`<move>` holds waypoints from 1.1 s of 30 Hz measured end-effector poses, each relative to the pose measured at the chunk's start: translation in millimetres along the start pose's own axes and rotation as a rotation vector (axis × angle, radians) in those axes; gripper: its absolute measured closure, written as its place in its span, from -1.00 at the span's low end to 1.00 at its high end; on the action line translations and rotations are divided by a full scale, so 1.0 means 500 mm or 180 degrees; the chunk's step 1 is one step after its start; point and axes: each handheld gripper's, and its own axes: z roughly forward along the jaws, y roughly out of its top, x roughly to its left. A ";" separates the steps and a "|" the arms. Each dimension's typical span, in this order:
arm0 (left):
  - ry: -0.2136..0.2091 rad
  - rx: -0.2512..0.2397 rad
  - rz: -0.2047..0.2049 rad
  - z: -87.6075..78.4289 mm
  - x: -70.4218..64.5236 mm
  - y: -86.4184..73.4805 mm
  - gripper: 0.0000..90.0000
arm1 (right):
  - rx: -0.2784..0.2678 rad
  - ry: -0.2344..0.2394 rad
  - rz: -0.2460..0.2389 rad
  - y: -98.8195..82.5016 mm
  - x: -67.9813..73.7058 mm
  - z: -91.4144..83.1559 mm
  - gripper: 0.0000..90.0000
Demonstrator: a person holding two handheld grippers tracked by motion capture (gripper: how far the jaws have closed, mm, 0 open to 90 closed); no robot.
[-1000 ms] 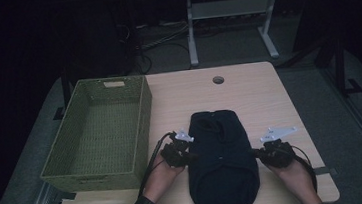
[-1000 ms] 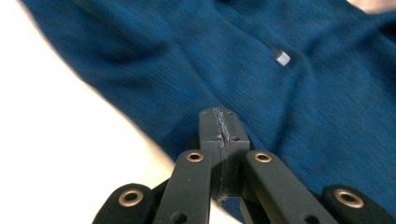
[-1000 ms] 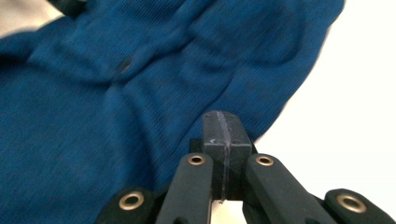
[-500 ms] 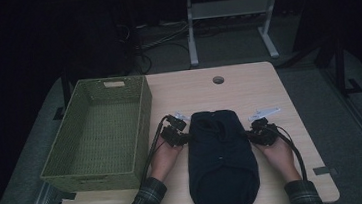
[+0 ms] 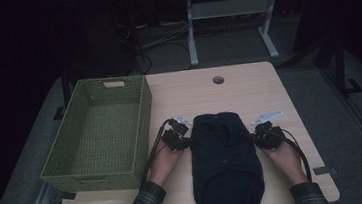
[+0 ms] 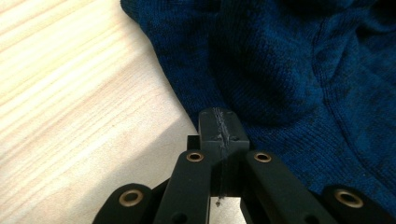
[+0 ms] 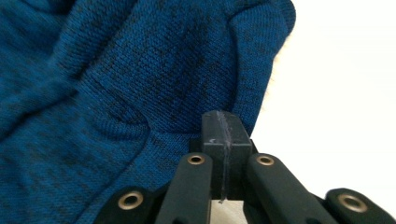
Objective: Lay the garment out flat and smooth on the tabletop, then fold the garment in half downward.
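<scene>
Both grippers sit at the sides of a dark blue knit sweater that lies folded on the table, its length running from the near edge toward the middle. Left gripper has its jaws pressed together, tips at the sweater's left edge; in the left gripper view the closed tips rest right at the border of the knit, and whether any cloth is caught between them cannot be told. Right gripper is likewise pressed together at the sweater's right edge, and in the right gripper view its tips meet over the folded knit.

No brand, label or writing can be read on anything.

Light wood with visible grain makes up the tabletop, with a round cable hole near its far edge. A green woven basket stands on the table's left part, near the left hand. Beyond the table the room is dark, with a grey floor, loose cables and a pale metal stand.
</scene>
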 end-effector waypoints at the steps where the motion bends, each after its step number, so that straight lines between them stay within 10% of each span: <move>1: -0.0011 -0.0015 -0.0019 -0.001 0.003 0.000 1.00 | -0.0029 0.0039 0.0031 0.000 -0.004 -0.002 0.89; 17: 0.0077 -0.0200 0.0067 -0.021 0.044 0.039 0.24 | -0.0223 0.0301 0.0202 0.053 -0.042 -0.012 0.38; 33: 0.0051 -0.0397 0.0020 -0.012 0.099 0.106 0.09 | -0.0293 0.0356 0.0260 0.128 -0.077 0.009 0.25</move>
